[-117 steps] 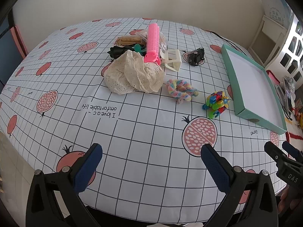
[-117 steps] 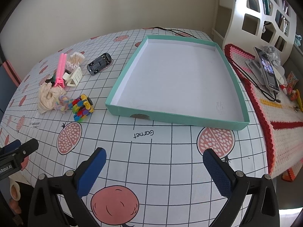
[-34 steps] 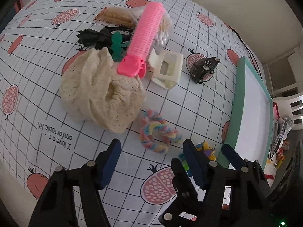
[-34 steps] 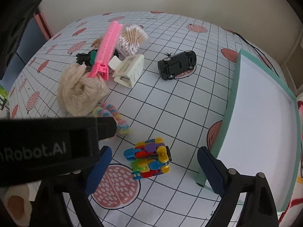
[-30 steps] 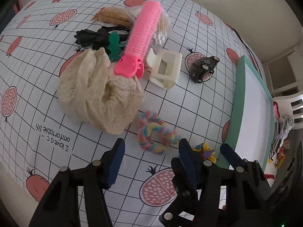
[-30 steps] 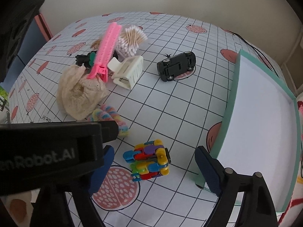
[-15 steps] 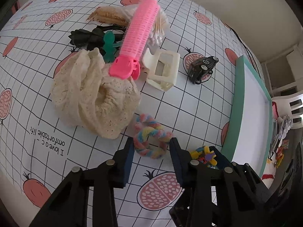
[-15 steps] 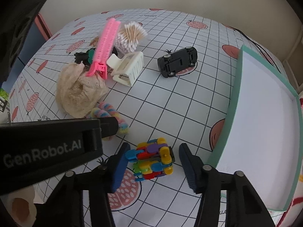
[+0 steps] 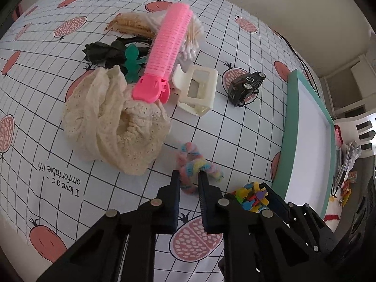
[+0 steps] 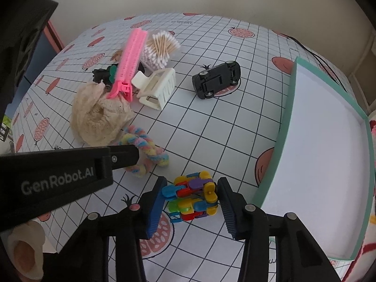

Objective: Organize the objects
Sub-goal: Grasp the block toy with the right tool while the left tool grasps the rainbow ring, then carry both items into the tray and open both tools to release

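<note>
My left gripper (image 9: 189, 178) is shut on a pastel rainbow scrunchie (image 9: 199, 164), pinching one loop of it on the pomegranate-print tablecloth. In the right wrist view its black finger (image 10: 127, 154) reaches onto the same scrunchie (image 10: 150, 145). The right gripper (image 10: 191, 197) has its jaws closing on a colourful linked block toy (image 10: 190, 195), with a blue pad touching each side. That toy (image 9: 251, 196) also shows in the left wrist view. A teal tray (image 10: 285, 117) with a white floor lies just right of the toy.
Behind the scrunchie lie a cream lace scrunchie (image 9: 112, 122), a pink hair clip (image 9: 169, 54), a white claw clip (image 9: 197, 91), a black toy car (image 9: 246, 85), cotton swabs (image 10: 159, 47) and dark hair pieces (image 9: 101, 51). The teal tray's wall (image 9: 290, 129) is at right.
Both pairs of jaws have drawn in: the left from wide apart to pinching the pastel scrunchie, the right from wide apart to touching the block toy's sides. Neither hand has shifted.
</note>
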Demonstrator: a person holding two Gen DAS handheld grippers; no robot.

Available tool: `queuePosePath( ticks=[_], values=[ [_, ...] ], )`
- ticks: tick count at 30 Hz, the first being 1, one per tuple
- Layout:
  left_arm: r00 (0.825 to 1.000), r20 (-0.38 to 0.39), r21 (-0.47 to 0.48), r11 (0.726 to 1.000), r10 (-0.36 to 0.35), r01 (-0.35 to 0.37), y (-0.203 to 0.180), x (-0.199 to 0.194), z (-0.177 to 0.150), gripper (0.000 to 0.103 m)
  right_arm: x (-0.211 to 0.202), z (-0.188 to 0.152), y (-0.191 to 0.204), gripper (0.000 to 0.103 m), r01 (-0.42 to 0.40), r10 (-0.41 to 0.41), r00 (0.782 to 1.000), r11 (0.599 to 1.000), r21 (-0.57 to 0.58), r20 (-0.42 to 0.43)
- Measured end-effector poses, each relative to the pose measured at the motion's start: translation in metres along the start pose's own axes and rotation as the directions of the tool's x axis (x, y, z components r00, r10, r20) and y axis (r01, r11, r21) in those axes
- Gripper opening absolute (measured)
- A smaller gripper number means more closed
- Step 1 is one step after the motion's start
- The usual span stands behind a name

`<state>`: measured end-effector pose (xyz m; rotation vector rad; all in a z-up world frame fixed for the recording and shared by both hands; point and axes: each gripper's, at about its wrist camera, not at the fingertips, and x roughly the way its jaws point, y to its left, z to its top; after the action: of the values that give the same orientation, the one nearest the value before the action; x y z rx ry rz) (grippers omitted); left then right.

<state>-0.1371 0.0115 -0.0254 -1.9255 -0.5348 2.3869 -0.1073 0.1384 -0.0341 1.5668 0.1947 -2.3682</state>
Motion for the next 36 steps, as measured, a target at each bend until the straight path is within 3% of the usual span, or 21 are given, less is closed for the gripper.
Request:
queuePosePath(
  ticks=[11,16,19,25,30,36],
  values=[
    [0.999,0.043,0.005,1.000,-0.013,0.013,0.002,-0.015,-0.003,0.011,-0.009,0.001,-0.001,0.045,-0.011,0.011,1.000,1.000,0.010,0.012],
    [0.993,0.117,0.011,0.999,-0.031,0.030,0.006,-0.035,-0.004,0.011,-0.014,0.002,0.000,0.044,-0.014,0.014,1.000,1.000,0.006,0.028],
    [0.978,0.203,0.022,0.998,-0.054,0.051,0.005,-0.055,-0.003,0.011,-0.024,0.004,-0.003,0.044,-0.019,0.017,0.998,1.000,0.021,0.065],
    [0.927,0.364,0.101,0.993,-0.092,0.059,-0.016,-0.084,-0.002,0.011,-0.046,0.009,-0.024,0.044,0.032,-0.048,0.986,0.995,0.099,0.158],
    [0.915,0.369,0.161,0.981,-0.162,0.108,-0.039,-0.084,-0.006,0.011,-0.058,0.010,-0.065,0.044,0.091,-0.141,0.968,0.968,0.234,0.206],
    [0.908,0.345,0.222,0.961,-0.237,0.166,-0.077,-0.076,-0.015,0.011,-0.058,0.005,-0.117,0.044,0.161,-0.234,0.956,0.923,0.349,0.179]
  ],
)
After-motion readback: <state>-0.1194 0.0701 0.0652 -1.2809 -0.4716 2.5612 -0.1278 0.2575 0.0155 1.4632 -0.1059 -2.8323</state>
